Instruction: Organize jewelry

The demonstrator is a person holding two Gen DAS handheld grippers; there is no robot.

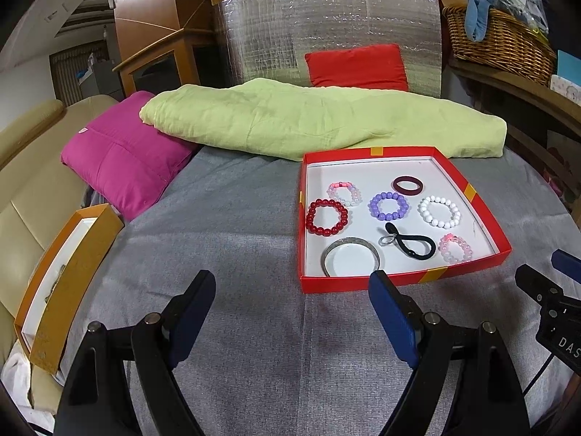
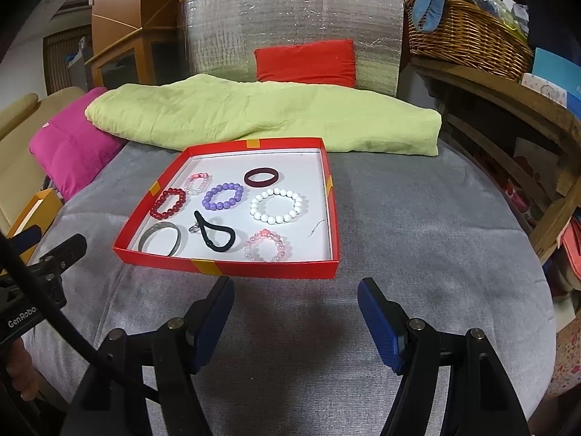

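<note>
Both claws, left claw and right claw, are released and empty; the red tray of bracelets lies directly above-centre of the right claw, making it nearer.

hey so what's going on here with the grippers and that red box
Nothing is being handled yet. Both the left gripper and right gripper hover open and empty over the grey cloth, just short of the red tray. Inside it lie beaded bracelets, a silver bangle and a black hair tie. An orange box sits off left.
</note>
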